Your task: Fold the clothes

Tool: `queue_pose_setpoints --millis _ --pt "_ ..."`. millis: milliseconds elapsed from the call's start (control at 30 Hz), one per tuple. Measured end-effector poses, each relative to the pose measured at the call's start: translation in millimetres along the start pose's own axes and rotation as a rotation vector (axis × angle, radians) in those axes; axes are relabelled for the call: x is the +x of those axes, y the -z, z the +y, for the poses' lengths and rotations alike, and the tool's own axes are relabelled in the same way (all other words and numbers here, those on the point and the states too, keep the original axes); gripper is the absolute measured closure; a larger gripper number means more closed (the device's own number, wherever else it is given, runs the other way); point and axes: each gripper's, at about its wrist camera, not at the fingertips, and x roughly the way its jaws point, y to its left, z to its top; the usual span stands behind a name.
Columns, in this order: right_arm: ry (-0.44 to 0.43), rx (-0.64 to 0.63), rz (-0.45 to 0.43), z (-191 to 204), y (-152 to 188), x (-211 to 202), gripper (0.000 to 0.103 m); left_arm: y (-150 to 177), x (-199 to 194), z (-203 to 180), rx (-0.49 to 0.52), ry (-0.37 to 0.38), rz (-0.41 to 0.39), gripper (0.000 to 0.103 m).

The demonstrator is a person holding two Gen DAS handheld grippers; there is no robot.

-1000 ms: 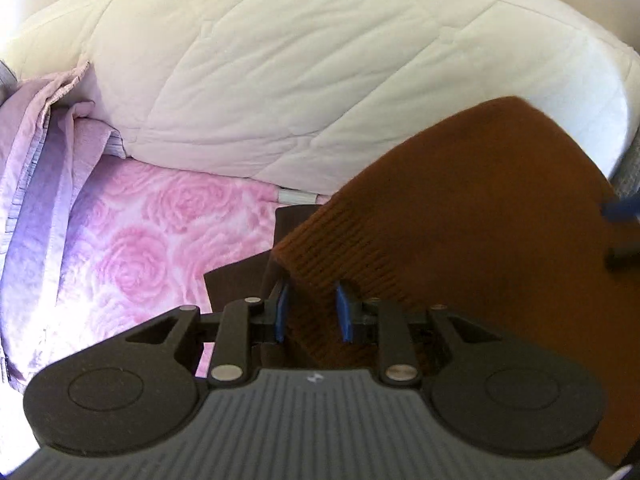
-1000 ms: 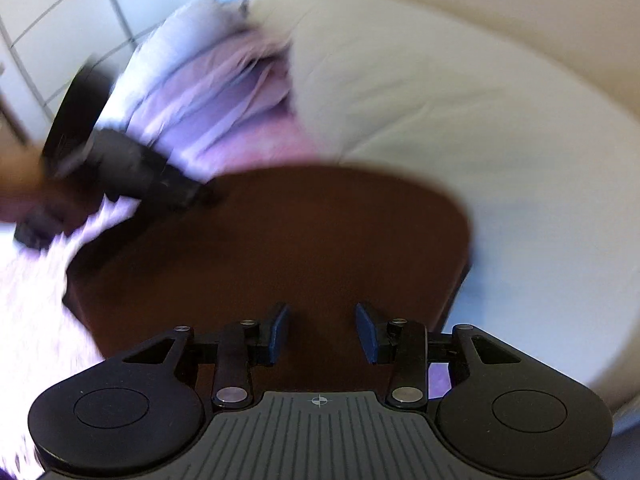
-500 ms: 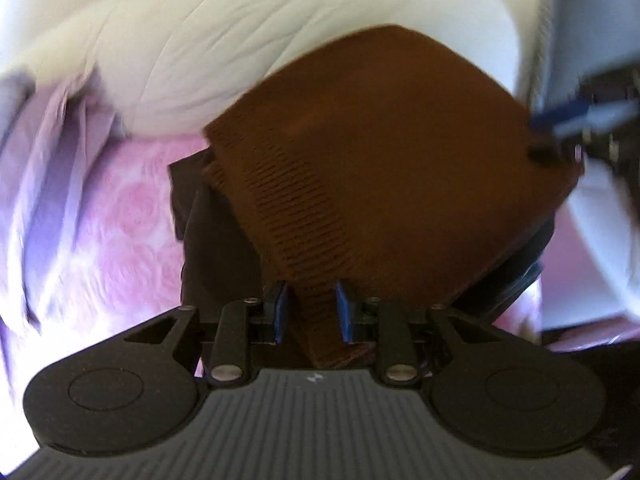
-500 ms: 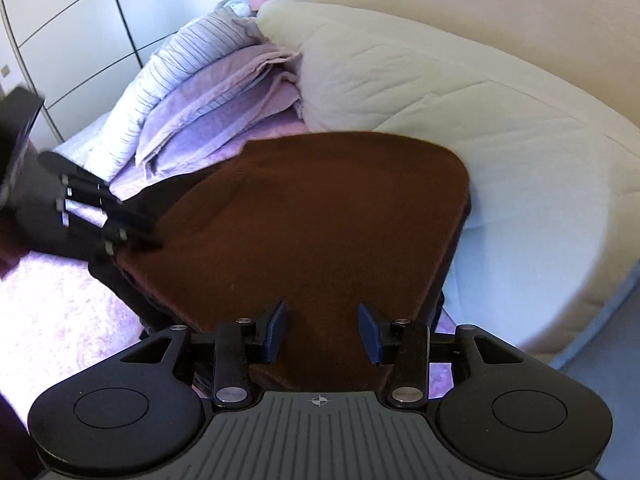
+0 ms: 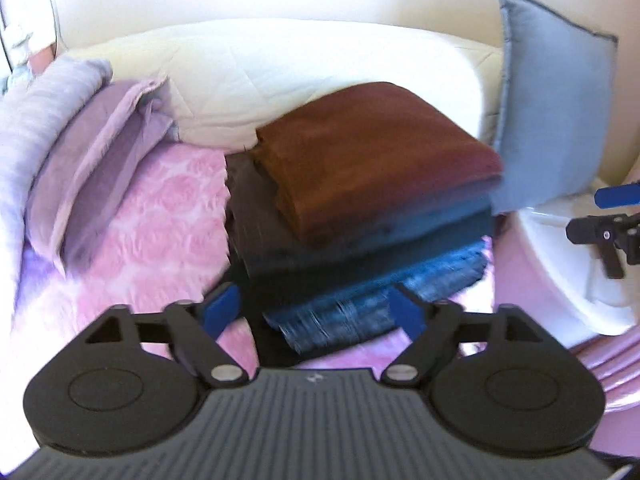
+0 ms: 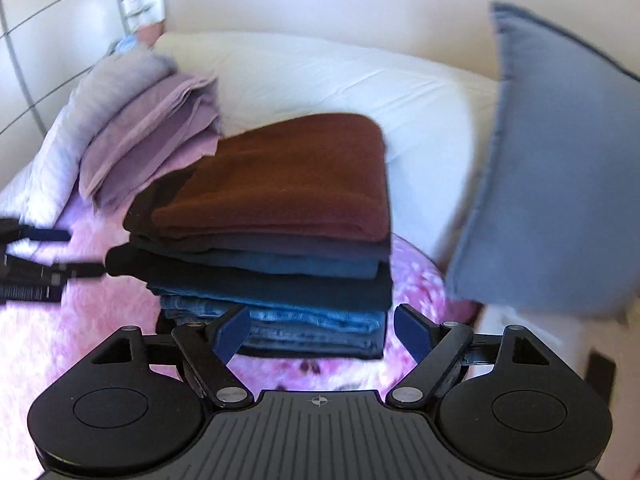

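Note:
A folded brown sweater (image 5: 372, 152) lies on top of a stack of folded clothes (image 5: 360, 264), dark garments above blue jeans, on a pink floral bedspread (image 5: 160, 216). The sweater (image 6: 288, 184) and the stack (image 6: 288, 288) also show in the right wrist view. My left gripper (image 5: 316, 308) is open and empty, just in front of the stack's base. My right gripper (image 6: 320, 336) is open and empty, also short of the stack. Each gripper shows at the edge of the other's view: the right one (image 5: 608, 216) and the left one (image 6: 40, 256).
A white quilted duvet (image 5: 304, 72) lies behind the stack. Folded lilac sheets (image 5: 100, 168) lie to the left. A grey-blue cushion (image 5: 556, 112) stands to the right, close to the stack. White cupboard doors (image 6: 48, 40) are at far left.
Both grippers held the brown sweater in the air and lowered it onto the stack. Both have now let go, opened wide and drawn back from the stack.

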Motion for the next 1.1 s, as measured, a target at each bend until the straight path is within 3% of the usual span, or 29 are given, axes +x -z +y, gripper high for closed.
queue_pose_setpoints --millis 100,267,467,733,933,1100 --pt "0.037 0.016 -0.015 4 15 -26 0.015 15 -17 -9 0.005 0.037 0.006 0.014" --pt "0.028 0.006 0.010 12 34 -54 0.013 34 -47 -30 0.029 0.057 0.003 0.004" --pt "-0.008 0.011 0.029 18 59 -79 0.013 64 -71 -52 -0.002 0.037 0.018 0.003" --pt "-0.063 0.008 0.055 33 108 -109 0.013 112 -128 -77 -0.087 -0.097 0.020 0.003" --pt "-0.046 0.017 0.037 54 141 -139 0.013 145 -158 -82 -0.102 -0.106 0.024 0.004" --pt "0.006 0.067 -0.005 73 151 -165 0.013 148 -174 -74 -0.067 -0.063 -0.019 0.005"
